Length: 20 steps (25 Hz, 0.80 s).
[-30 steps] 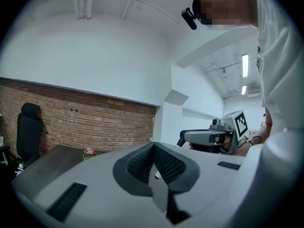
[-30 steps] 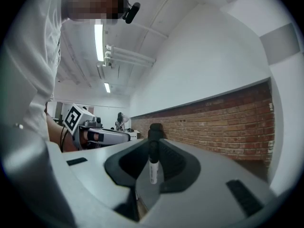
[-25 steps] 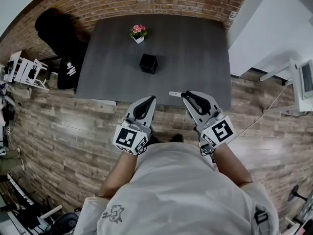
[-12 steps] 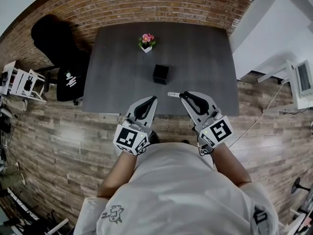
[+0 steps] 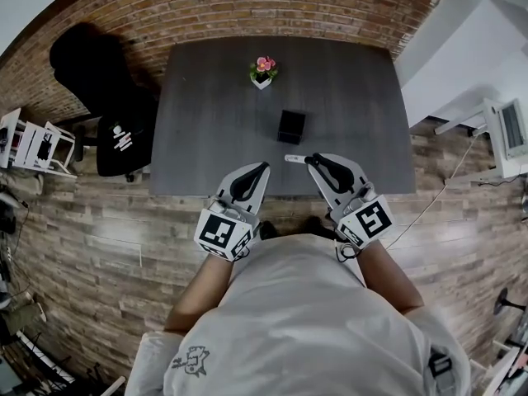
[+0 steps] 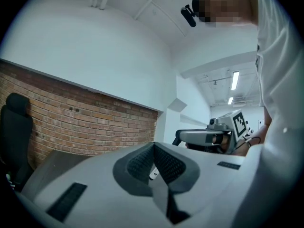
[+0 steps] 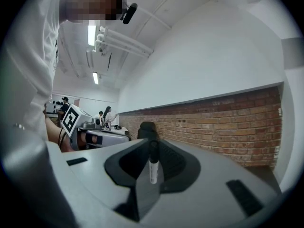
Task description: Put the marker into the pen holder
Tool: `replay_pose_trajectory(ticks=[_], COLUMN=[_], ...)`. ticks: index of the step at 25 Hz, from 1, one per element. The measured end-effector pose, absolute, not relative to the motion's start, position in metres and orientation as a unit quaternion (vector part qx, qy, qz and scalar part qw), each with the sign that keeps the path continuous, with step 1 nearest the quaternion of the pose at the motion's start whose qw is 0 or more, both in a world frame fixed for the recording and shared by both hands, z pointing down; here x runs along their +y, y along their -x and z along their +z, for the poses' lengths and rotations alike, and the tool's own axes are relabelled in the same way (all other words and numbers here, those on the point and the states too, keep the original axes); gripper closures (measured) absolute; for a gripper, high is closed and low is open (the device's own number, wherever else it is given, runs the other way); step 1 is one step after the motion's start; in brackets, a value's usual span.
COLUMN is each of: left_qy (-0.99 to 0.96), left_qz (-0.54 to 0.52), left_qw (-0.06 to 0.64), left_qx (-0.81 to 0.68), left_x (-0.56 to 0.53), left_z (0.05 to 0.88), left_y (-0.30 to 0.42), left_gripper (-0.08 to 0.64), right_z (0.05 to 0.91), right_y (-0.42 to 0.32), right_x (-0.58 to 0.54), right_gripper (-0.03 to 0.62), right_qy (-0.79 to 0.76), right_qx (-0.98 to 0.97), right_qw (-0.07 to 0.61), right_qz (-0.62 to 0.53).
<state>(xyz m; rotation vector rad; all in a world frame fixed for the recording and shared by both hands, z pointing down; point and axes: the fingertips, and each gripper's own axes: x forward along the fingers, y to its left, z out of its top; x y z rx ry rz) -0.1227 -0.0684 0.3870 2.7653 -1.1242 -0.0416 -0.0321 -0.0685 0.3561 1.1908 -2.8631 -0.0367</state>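
Note:
The dark grey table (image 5: 214, 114) carries a black cube-shaped pen holder (image 5: 291, 126) near its middle. My right gripper (image 5: 312, 160) hovers over the table's near edge, shut on a white marker (image 5: 294, 158) that sticks out to the left. In the right gripper view the marker (image 7: 153, 167) stands upright between the jaws, black cap on top. The pen holder lies a short way beyond the right gripper. My left gripper (image 5: 262, 169) is held beside it at the table's near edge, jaws shut and empty. The left gripper view shows the right gripper (image 6: 199, 137) off to the right.
A small pot of pink flowers (image 5: 262, 70) stands at the table's far side. A black office chair (image 5: 91, 64) sits left of the table before the brick wall (image 5: 272, 7). White furniture (image 5: 470, 56) flanks the right; a white rack (image 5: 33, 139) stands far left.
The head view has shifted, so the table and pen holder sit further right and lower in frame. Both grippers keep their pose and the marker stays gripped.

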Motion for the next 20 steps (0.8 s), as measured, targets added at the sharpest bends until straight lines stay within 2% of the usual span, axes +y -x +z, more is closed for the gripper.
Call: replay_pose_trajectory(ticks=[20], left_qy=[-0.912], left_qz=[0.019], left_qw=[0.101], left_qx=[-0.398], left_x=[-0.145], left_z=[0.412], left_y=[0.111], left_gripper=[0.549], right_z=[0.38], right_y=[0.019], right_x=[-0.166], right_gripper=[0.522], right_qy=[-0.354], right_qx=[-0.935], right_qw=[0.029], right_qz=[-0.006])
